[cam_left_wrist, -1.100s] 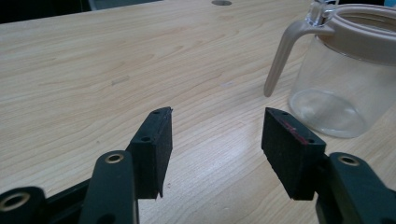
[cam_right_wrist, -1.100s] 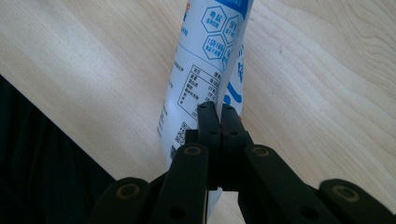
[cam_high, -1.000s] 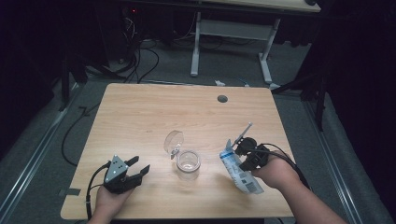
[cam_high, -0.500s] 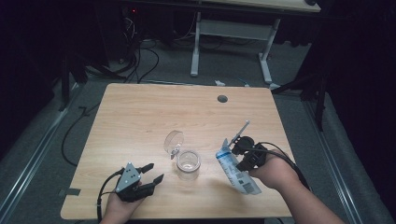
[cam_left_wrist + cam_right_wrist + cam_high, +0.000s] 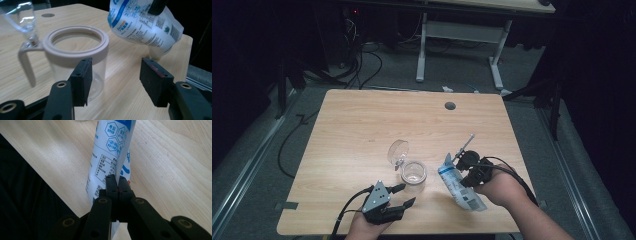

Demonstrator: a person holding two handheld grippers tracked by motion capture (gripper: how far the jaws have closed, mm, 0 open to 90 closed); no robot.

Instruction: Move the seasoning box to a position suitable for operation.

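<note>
The left claw [image 5: 115, 81] gapes wide just short of the clear jar [image 5: 77, 62] (pouch [image 5: 142, 25] held tilted beyond).

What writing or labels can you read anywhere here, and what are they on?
No text can be read for certain.
Pouch, held by the shut right gripper: blue hexagon badges and a printed table, characters too small and blurred to read.
Same pouch in the left gripper view: blue print and a square code patch, unreadable.
Jar, its open lid, table, left gripper: no lettering visible.
</note>
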